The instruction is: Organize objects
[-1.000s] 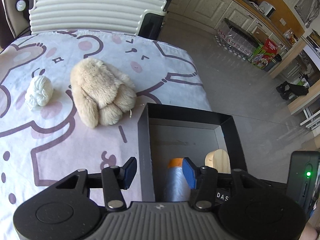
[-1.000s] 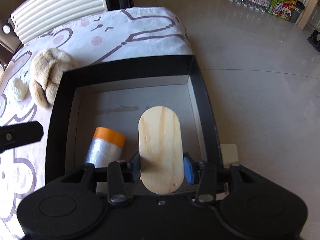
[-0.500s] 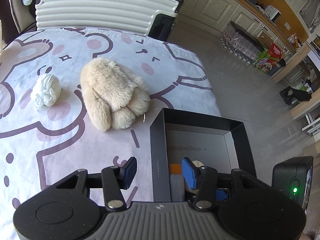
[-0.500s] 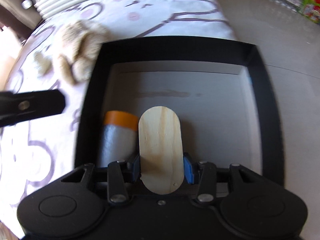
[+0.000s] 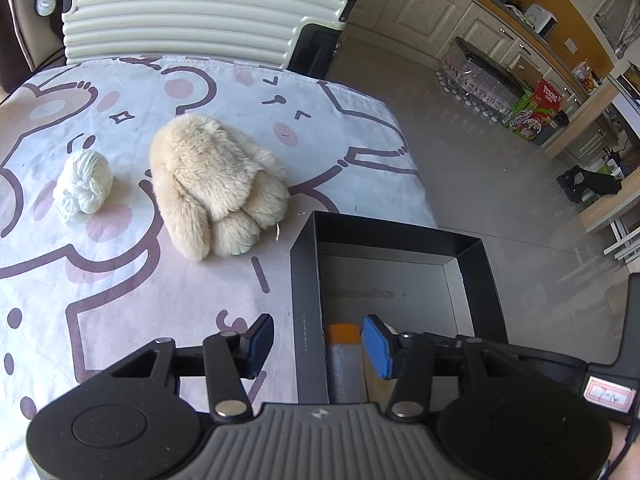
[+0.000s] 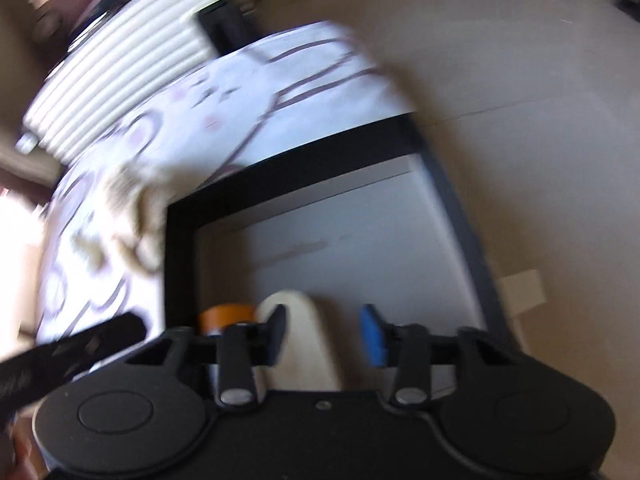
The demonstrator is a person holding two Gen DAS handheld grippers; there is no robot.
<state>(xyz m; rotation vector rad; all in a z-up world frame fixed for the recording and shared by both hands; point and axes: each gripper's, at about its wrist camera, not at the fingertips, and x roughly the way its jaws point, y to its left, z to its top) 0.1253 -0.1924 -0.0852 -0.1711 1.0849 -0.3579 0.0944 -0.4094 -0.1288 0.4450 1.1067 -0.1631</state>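
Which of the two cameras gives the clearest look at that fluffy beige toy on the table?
The left wrist view: the plush toy lies whole and sharp on the tablecloth, beside the white yarn ball. The right wrist view shows it only as a motion-blurred beige smear left of the black box.

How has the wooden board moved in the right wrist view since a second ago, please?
Yes. The wooden board has left the right tool, now open, and lies in the black box beside the orange-capped roll.

The plush rabbit (image 5: 216, 184) at ten o'clock is long, fluffy beige fur; beside it the yarn ball (image 5: 83, 182) looks soft white wool. The tablecloth (image 5: 120, 280) is matt printed cloth. The box (image 5: 306, 280) has smooth matt black card walls. The board (image 6: 304, 344) is pale, smooth wood. The suitcase (image 5: 192, 12) at twelve is glossy ribbed plastic.
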